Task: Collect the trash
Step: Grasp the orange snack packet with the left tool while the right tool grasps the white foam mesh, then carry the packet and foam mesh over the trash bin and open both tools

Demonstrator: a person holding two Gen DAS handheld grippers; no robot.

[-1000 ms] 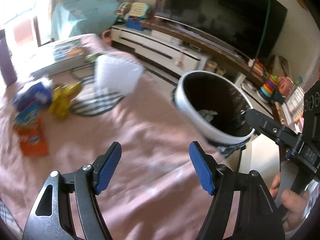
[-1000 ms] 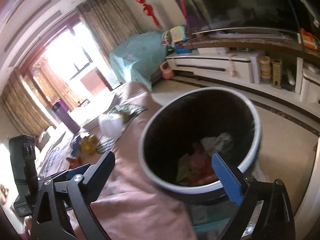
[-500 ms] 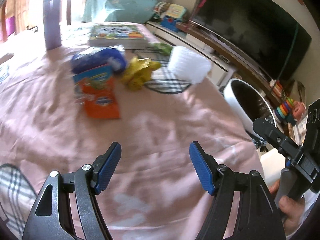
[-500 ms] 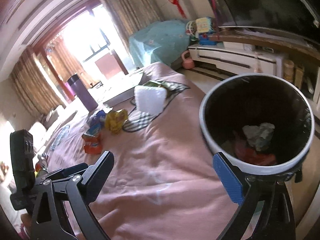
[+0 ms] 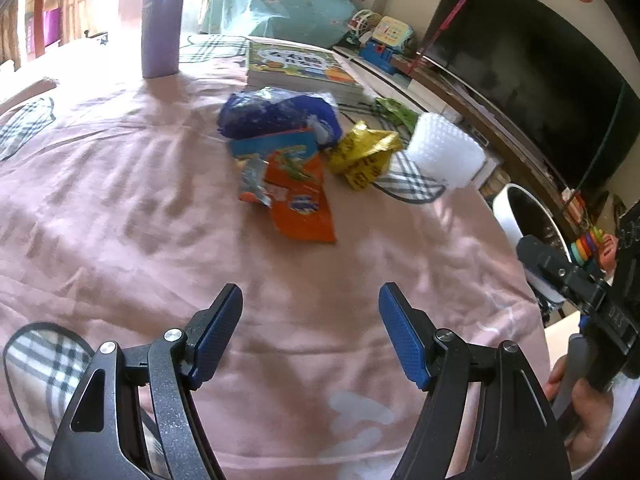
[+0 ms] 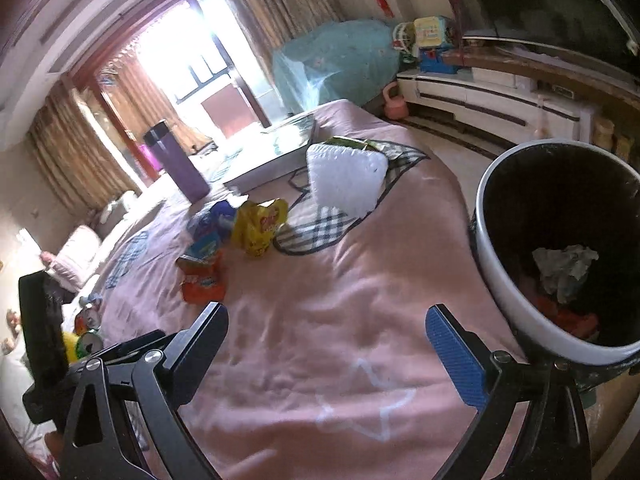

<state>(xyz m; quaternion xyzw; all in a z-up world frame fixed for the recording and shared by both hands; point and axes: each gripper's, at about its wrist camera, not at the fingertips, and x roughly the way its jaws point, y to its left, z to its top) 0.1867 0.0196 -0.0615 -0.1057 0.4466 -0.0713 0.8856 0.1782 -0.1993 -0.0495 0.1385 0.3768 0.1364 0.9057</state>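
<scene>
Trash lies on a pink blanket (image 5: pixel 140 220): an orange snack wrapper (image 5: pixel 298 200), a blue bag (image 5: pixel 276 114), a yellow wrapper (image 5: pixel 366 152) and a white foam piece (image 5: pixel 442 150). They also show in the right wrist view: the orange wrapper (image 6: pixel 202 280), the yellow wrapper (image 6: pixel 260 226), the foam piece (image 6: pixel 346 180). A white bin (image 6: pixel 516 300) with a black liner holds crumpled paper (image 6: pixel 564 266) at the blanket's right edge. My left gripper (image 5: pixel 310 330) is open and empty, short of the orange wrapper. My right gripper (image 6: pixel 326 348) is open and empty beside the bin.
A purple bottle (image 5: pixel 162 20) and a stack of picture books (image 5: pixel 298 66) stand at the far side. A green wrapper (image 5: pixel 394 110) lies by the books. A TV (image 5: pixel 528 60) and a low cabinet (image 6: pixel 492 100) run along the right wall.
My left gripper has swung left from the bin to face the trash pile. My right gripper has drawn back from over the bin, which now sits at its right.
</scene>
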